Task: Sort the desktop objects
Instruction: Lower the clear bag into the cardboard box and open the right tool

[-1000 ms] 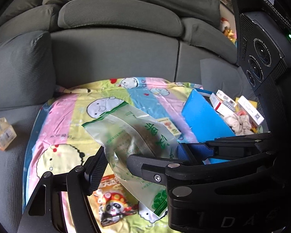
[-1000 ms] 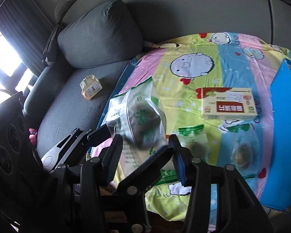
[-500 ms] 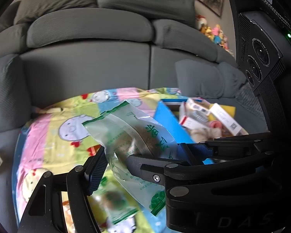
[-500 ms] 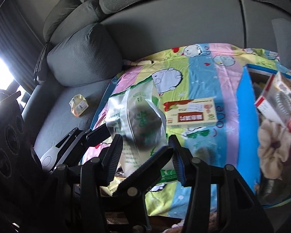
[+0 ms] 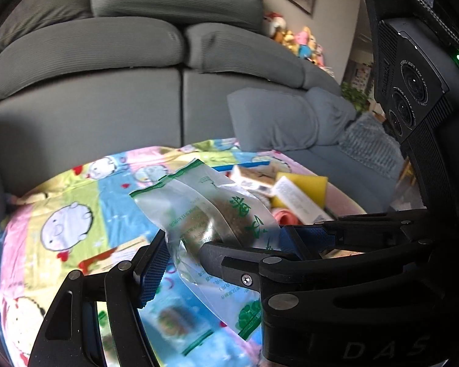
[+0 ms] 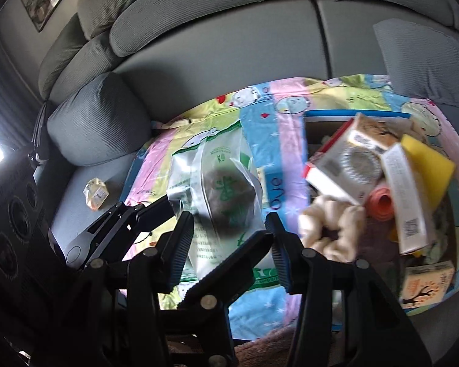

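Note:
A clear snack bag with green print and a dark round cake inside (image 5: 217, 223) hangs in the air between both grippers; it also shows in the right wrist view (image 6: 226, 195). My left gripper (image 5: 226, 253) has the bag between its pads. My right gripper (image 6: 229, 241) also has its pads either side of the bag, and its finger crosses in front of the bag in the left wrist view. The blue storage box (image 6: 278, 183) full of small items lies to the right, just beyond the bag.
The box holds a red-edged carton (image 6: 342, 165), a yellow sponge (image 6: 428, 162), a cream scrunchie (image 6: 330, 229) and a white carton (image 6: 407, 195). A cartoon-print cloth (image 5: 76, 214) covers the grey sofa seat. More snack packets (image 5: 174, 321) lie on it. A small carton (image 6: 95, 192) sits far left.
Both grippers have carried the bag to the right, towards the blue box. The box now fills the right of the right wrist view. The grip on the bag is unchanged.

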{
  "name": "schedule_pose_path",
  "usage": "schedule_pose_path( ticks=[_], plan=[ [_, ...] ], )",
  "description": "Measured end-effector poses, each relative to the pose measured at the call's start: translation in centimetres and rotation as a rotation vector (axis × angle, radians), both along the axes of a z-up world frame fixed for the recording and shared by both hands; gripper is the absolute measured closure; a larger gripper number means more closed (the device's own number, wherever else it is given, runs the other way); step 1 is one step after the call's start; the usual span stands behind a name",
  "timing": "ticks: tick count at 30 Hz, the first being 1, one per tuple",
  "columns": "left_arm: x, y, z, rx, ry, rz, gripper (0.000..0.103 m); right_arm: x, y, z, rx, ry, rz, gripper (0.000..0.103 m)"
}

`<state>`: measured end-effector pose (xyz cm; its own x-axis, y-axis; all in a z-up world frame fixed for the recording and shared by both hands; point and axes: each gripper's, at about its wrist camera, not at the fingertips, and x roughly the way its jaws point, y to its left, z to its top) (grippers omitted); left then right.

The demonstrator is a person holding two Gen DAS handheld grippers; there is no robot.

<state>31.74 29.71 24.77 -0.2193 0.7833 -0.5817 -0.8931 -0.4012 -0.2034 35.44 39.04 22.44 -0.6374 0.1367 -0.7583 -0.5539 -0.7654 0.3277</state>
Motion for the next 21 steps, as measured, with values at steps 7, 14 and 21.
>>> schedule_pose_path(
  ticks=[7,14,21],
  plan=[
    [1.3,3.6,-0.1,-0.012,-0.017,-0.068,0.031,2.6,2.8,-0.1,-0.006,-0.013,-0.065,0.054],
    [2.0,6.6,-0.7,-0.024,-0.055,-0.12,0.031,4.4,4.8,-0.6,-0.004,-0.042,-0.11,0.054],
    [1.6,8.5,-2.3,-0.057,-0.108,-0.145,0.031,4.8,7.0,-2.0,-0.028,-0.074,-0.129,0.056]
  ],
)
